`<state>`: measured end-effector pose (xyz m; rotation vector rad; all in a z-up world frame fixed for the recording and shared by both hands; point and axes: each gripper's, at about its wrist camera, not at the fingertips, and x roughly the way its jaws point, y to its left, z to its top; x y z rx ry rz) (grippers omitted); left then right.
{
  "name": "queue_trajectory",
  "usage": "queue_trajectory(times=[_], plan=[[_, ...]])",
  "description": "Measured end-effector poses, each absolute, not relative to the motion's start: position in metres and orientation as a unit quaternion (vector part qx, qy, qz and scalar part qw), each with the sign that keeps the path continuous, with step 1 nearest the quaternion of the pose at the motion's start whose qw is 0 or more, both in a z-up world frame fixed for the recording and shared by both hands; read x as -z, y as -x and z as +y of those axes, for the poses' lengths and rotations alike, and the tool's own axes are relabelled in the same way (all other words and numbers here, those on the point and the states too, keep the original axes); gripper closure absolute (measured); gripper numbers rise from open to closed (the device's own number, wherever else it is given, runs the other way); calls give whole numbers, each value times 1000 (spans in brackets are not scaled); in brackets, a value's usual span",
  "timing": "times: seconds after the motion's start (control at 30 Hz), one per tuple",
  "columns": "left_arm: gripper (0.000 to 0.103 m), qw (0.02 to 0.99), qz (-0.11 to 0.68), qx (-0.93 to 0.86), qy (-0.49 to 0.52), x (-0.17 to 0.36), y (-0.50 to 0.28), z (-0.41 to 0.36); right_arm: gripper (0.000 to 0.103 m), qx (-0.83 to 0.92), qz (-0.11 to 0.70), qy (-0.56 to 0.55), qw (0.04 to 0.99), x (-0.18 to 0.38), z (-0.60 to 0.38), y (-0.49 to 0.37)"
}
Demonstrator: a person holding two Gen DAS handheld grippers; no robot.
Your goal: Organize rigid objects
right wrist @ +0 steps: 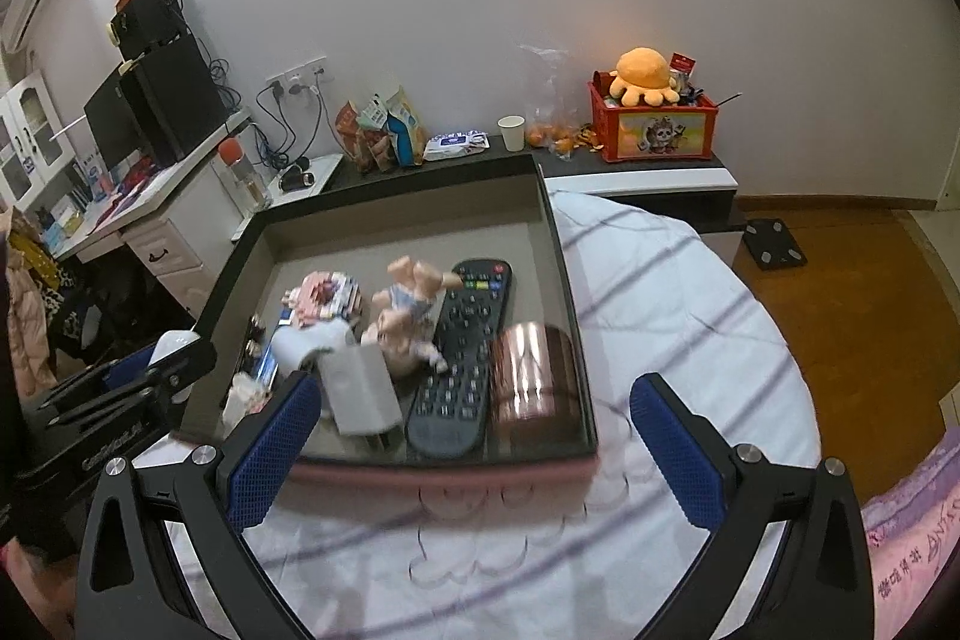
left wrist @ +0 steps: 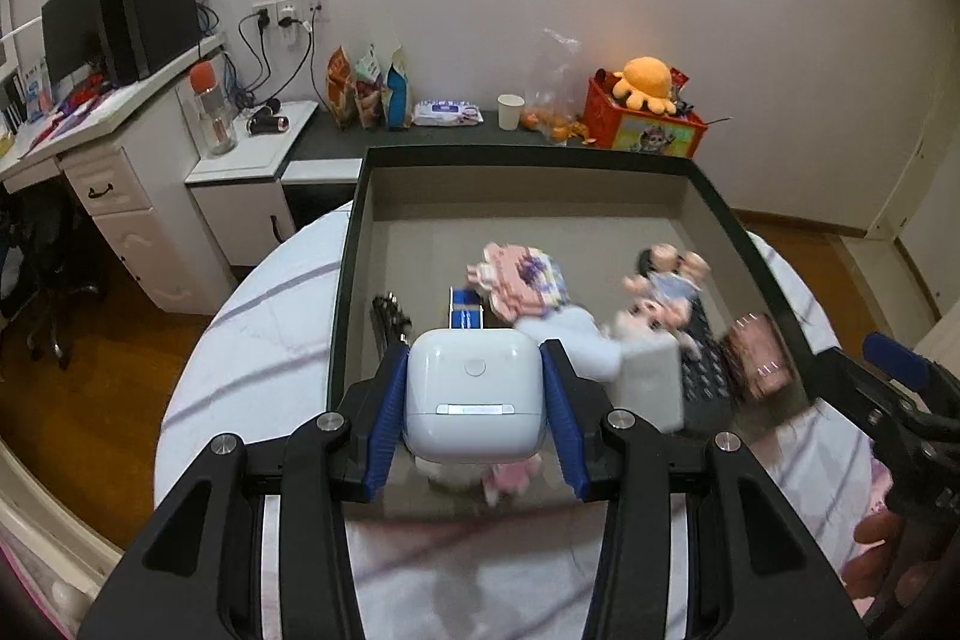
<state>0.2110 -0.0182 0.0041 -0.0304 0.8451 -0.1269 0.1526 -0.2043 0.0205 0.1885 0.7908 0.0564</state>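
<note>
My left gripper [left wrist: 475, 394] is shut on a white rounded earbud-style case [left wrist: 474, 400] and holds it over the near edge of a black-rimmed shallow box [left wrist: 345, 280]. The box holds a pink block figure [left wrist: 522, 280], a piglet figurine [right wrist: 405, 316], a black remote [right wrist: 462, 358], a copper-coloured cylinder [right wrist: 531, 376], a white charger plug [right wrist: 363, 388] and a small blue box [left wrist: 465, 313]. My right gripper [right wrist: 474, 436] is open and empty at the box's [right wrist: 558, 244] near edge; its left finger [right wrist: 270, 442] overlaps the box's near left part. The left gripper also shows in the right wrist view [right wrist: 150, 364].
The box lies on a round table with a white striped cloth [right wrist: 672, 292]. Behind stand a low black-topped cabinet [left wrist: 456, 133] with snack bags, wipes, a paper cup [left wrist: 510, 111] and a red toy crate [left wrist: 645, 124]. A white desk [left wrist: 120, 142] stands at left.
</note>
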Motion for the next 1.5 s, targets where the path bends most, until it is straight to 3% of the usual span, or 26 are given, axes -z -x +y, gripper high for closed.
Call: queue_trajectory(times=[0.5, 0.57, 0.6, 0.7, 0.83, 0.9, 1.1, 1.5], plan=[[57, 892, 450, 52, 9, 44, -262, -23, 0, -31, 405, -95, 909, -1, -205, -192], [50, 892, 450, 47, 7, 44, -261, -24, 0, -31, 406, -95, 908, -1, -204, -192], [39, 893, 449, 41, 4, 44, -261, -23, 0, -31, 406, -95, 908, -1, -204, -192], [29, 896, 442, 40, 6, 38, -257, -22, 0, -30, 405, -94, 909, -3, -203, -191], [27, 897, 439, 44, 13, 30, -249, -18, 0, -33, 401, -92, 911, -7, -198, -186], [8, 900, 434, 42, 13, 24, -243, -17, 0, -33, 399, -90, 912, -10, -196, -184], [0, 914, 404, 44, 12, -1, -217, -16, 0, -38, 387, -94, 917, -23, -191, -168], [0, 928, 372, 26, 7, -45, -141, -6, 0, -54, 346, -97, 932, -60, -181, -109]])
